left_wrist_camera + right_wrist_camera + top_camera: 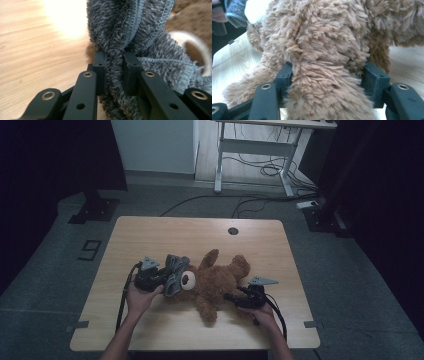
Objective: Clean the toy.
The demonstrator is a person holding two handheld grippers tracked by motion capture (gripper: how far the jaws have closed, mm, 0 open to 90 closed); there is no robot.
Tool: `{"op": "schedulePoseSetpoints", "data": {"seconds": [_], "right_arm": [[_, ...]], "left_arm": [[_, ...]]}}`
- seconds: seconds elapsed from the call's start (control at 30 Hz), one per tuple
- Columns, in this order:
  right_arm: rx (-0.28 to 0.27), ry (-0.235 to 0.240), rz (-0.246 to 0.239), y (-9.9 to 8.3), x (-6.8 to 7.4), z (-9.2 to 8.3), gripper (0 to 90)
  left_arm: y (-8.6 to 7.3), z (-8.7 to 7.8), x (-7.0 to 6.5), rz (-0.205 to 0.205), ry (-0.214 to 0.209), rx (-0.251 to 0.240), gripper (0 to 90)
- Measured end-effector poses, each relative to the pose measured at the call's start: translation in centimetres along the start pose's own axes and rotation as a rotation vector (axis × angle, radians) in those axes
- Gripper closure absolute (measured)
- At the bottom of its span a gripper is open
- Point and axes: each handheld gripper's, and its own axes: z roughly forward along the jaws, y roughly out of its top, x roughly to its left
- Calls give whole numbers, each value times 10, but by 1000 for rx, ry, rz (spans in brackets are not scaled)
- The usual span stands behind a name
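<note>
We see a brown teddy bear lying on its back near the middle of the wooden table, head toward our left, legs sprawled to the right and toward the near edge. A grey fluffy cloth sits bunched against the bear's head, right beside its white muzzle.

The left tongs are clamped tight on a fold of that grey cloth; in the left gripper view the two black fingers pinch the stitched hem between them, with the cloth rising above and the bear's pale muzzle just behind it.

The right tongs grip the bear lower down. In the right gripper view the fingers press into thick brown fur on both sides, so they are closed on the teddy bear itself, held wide by its bulk. Which part of the bear that is we cannot tell for sure.

Around it all, the table is otherwise bare apart from a round cable hole at the far side. Beyond, on the floor, we see loose cables under a white desk frame, and a dark stand foot at far left.
</note>
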Motion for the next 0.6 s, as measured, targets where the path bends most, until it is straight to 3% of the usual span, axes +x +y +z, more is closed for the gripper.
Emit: {"op": "schedulePoseSetpoints", "data": {"seconds": [0.1,0.23,0.43,0.6], "right_arm": [[0,0,0,0,0,0,384],[-2,-1,4,0,0,0,384],[-4,1,9,0,-1,0,385],[-6,1,15,0,-1,0,385]], "left_arm": [[-8,1,5,-27,-1,-1,753],[-15,5,8,12,63,39,754],[-27,11,15,-5,75,82,754],[-31,12,8,44,114,101,754]]}}
